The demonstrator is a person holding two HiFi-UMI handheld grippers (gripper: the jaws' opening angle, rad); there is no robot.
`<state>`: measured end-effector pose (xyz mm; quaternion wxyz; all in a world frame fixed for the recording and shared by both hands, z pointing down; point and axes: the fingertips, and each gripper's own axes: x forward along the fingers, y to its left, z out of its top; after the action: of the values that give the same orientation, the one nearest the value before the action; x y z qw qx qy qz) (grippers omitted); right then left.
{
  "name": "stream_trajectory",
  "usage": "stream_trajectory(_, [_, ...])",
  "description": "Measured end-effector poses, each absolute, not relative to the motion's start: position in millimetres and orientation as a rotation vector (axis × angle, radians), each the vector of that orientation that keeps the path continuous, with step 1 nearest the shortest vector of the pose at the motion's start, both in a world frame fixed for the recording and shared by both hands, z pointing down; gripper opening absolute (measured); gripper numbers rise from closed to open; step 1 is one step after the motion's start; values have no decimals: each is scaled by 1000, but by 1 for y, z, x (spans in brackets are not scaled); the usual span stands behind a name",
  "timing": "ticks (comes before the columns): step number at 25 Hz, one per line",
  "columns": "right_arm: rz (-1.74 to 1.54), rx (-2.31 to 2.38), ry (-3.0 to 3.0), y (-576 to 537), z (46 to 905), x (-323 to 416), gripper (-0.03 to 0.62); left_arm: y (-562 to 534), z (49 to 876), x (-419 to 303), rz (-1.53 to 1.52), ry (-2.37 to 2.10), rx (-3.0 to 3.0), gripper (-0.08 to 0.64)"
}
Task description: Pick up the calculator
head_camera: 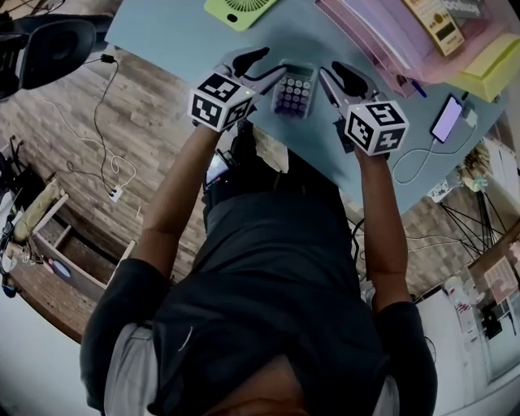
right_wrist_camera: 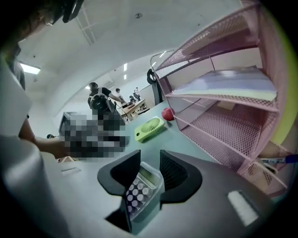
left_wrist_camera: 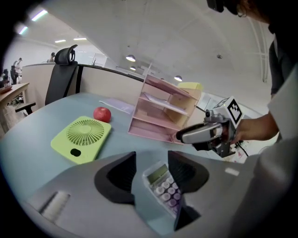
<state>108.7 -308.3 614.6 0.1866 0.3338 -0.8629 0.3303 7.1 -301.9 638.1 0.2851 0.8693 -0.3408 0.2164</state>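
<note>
The calculator [head_camera: 294, 89], small with a green display and pale purple keys, lies flat on the light blue table [head_camera: 175, 28] between my two grippers. My left gripper [head_camera: 272, 67] comes at it from the left, jaws apart. In the left gripper view the calculator [left_wrist_camera: 163, 187] shows in the gap of the left gripper [left_wrist_camera: 152, 173], close to the right-hand jaw. My right gripper [head_camera: 331, 77] reaches in from the right, also open. In the right gripper view the calculator [right_wrist_camera: 141, 188] fills the gap of the right gripper [right_wrist_camera: 150, 173]. I cannot tell whether any jaw touches it.
A green flat fan [head_camera: 236, 10] and a red apple [left_wrist_camera: 102, 114] lie behind the calculator. A pink mesh paper tray [head_camera: 382, 36] stands at the back right, with a phone [head_camera: 446, 119] on a cable beside it. An office chair [head_camera: 49, 49] stands left of the table.
</note>
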Motion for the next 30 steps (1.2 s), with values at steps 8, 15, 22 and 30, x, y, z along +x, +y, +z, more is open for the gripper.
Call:
stream_trajectory(8, [979,873,-2391,-302,648,105,111,-299,672,13,634,-870,2275,265])
stream_trajectory(15, [998,815,-2355,-297,676,100,112,-294,698,18,667,-813,2223,265])
stream_trajectory(22, [1001,748,-2325,-292,697,89,114,-290,714,22,703,-755,2189,255])
stream_trajectory(30, [1012,734,-2305,-292,710,80,115,-286,726,35,739,-672,2163,235])
